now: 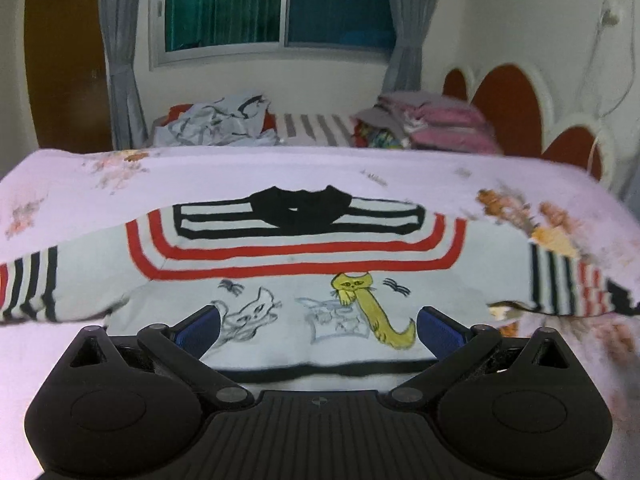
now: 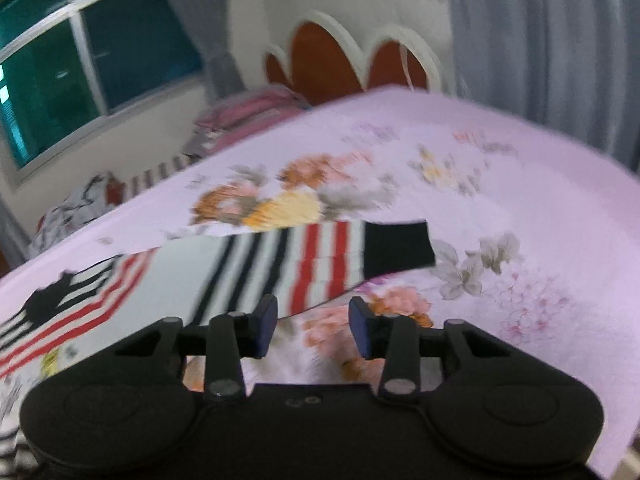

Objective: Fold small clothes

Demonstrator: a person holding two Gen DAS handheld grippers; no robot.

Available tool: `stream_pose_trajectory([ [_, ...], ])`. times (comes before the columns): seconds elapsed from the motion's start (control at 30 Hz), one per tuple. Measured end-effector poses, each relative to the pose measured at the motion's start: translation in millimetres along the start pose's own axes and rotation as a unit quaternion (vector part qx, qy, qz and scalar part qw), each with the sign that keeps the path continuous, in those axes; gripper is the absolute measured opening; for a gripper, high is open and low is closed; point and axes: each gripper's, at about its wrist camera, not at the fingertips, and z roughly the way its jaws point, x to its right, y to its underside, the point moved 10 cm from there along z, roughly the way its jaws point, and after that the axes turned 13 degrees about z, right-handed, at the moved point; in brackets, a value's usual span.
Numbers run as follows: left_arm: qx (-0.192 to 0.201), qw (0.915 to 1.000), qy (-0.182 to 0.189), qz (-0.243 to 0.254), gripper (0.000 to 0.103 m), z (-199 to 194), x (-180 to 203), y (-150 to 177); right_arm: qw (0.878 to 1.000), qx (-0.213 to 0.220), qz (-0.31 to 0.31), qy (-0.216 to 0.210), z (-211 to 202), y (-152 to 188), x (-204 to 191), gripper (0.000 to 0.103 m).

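While both hand-held grippers gape wide, the cat-print striped sweater [image 1: 296, 280] lies flat, sleeves spread.

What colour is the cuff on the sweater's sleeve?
Black, after red and black stripes on the sweater; the cuff shows best in the right wrist view.

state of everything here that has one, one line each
sweater: spread flat on the bed, front up, both sleeves out sideways, unfolded
right sleeve: lying flat, not gripped
left gripper: open wide, over the hem, holding nothing
right gripper: open, near the sleeve, holding nothing
bedsheet: laid flat
clothes pile: crumpled, unfolded
curtain: drawn aside
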Motion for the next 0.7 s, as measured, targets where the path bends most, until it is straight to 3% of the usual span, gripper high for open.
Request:
stream_pose_trajectory([
  [0.27, -0.056, 0.9982, -0.014, 0.016, 0.103, 48, 47, -10, 0.995, -0.058, 0.076, -0.007, 84, -7, 35, 0.037],
  [0.5, -0.066, 0.9971, -0.022, 0.031, 0.103, 57, 60, -24, 0.988, -0.048, 0.140, -0.049, 112, -18, 45, 0.033],
  [0.6, -0.065, 0.9974, -0.025, 0.019, 0.103, 58, 51, -30, 0.992, -0.035, 0.114, -0.031, 113, -24, 45, 0.007],
  [0.67, -0.065, 0.9969, -0.037, 0.024, 0.103, 58, 40, -34, 0.996, 0.008, 0.067, -0.055, 95, -38, 30, 0.007],
  [0.7, -0.062, 0.9966, -0.046, 0.029, 0.103, 58, 33, -35, 0.998, 0.017, 0.031, -0.046, 93, -39, 22, 0.007],
])
